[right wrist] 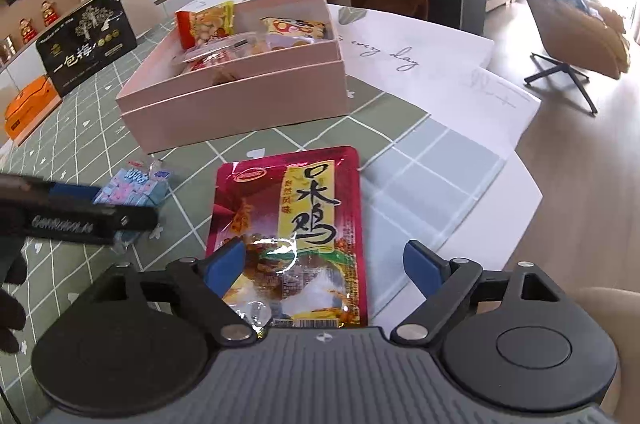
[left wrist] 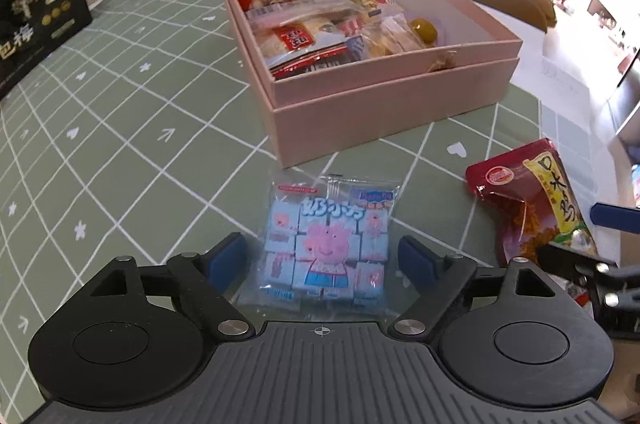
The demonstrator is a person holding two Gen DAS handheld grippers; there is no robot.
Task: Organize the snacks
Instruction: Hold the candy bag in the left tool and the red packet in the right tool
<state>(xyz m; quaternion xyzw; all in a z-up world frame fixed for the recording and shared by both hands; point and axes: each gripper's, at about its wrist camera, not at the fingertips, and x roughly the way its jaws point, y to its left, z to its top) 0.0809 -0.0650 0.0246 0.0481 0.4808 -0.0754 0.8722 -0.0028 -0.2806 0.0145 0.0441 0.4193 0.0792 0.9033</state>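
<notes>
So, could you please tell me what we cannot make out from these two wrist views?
- Blue Peppa Pig packet: its near edge is hidden by the left gripper body in the left wrist view.
- Red chicken pouch: its bottom edge is hidden by the right gripper body in the right wrist view.
- Pink box: the snacks at the bottom are buried under others in both views.

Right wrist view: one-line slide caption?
Open right tool straddles a red chicken snack packet lying on the table, pink snack box beyond.
</notes>
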